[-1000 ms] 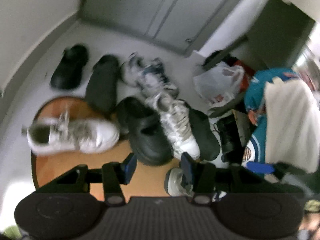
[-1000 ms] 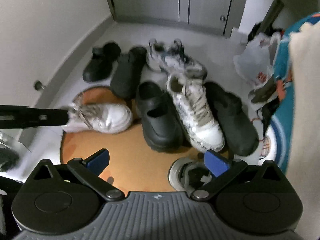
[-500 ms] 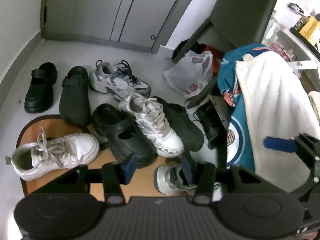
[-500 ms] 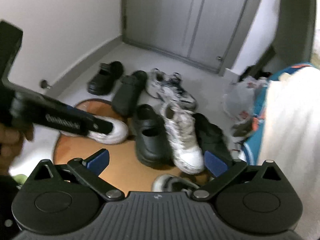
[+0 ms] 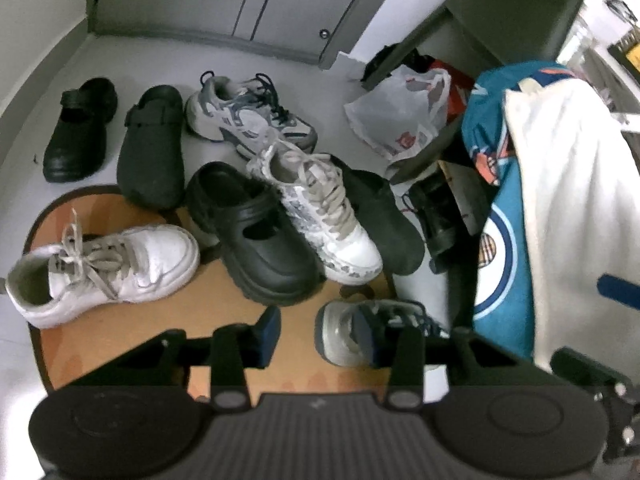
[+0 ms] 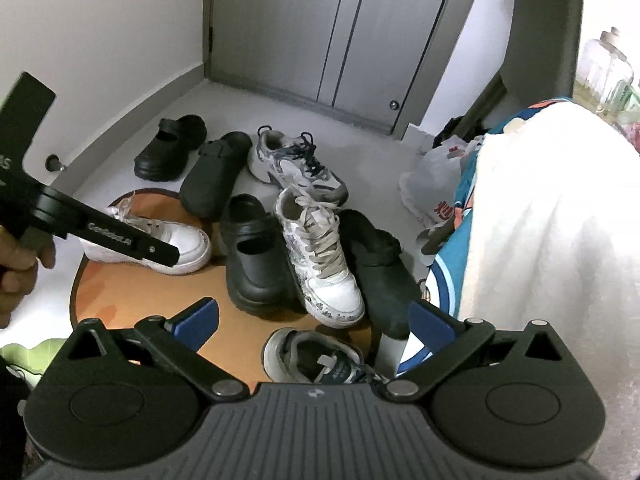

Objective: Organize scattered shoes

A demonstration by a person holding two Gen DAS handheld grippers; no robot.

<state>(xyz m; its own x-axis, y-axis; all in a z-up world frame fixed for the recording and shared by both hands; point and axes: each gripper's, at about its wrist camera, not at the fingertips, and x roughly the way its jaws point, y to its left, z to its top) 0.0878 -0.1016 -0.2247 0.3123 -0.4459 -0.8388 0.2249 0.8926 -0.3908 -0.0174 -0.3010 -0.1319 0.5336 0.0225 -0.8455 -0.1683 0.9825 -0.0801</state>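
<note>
Left gripper (image 5: 316, 334) is the closer one to the action: its jaws are part way apart with nothing between them, and they've just been narrowing a bit. Right in front of it, slightly to the right, sits the grey sneaker (image 5: 372, 334) at the near edge of the orange mat (image 5: 120, 344); the right-hand finger overlaps its heel opening in the wrist view, but I can't tell if it's actually touching. That shoe's long axis runs left to right across the view, heel to the left and toe to the right, so I'd guess the grab comes down on the heel end. Right gripper (image 6: 314, 320) is spread wide and holding nothing, hovering higher, with the same grey sneaker (image 6: 316, 360) just below and between its fingers, so either hand could go for it, but the left looks lower and nearer. Farther out on the mat are the white sneaker (image 5: 104, 268) lying sideways on the left, a chunky black clog (image 5: 256, 236) and a patterned white sneaker (image 5: 320, 212) both pointing toward us, with a dark slipper (image 5: 384, 220) next to them. Beyond the mat, near the closet doors, there's a black shoe (image 5: 78, 128), another dark clog (image 5: 152, 148) and the matching grey sneaker's mate (image 5: 248, 116).
</note>
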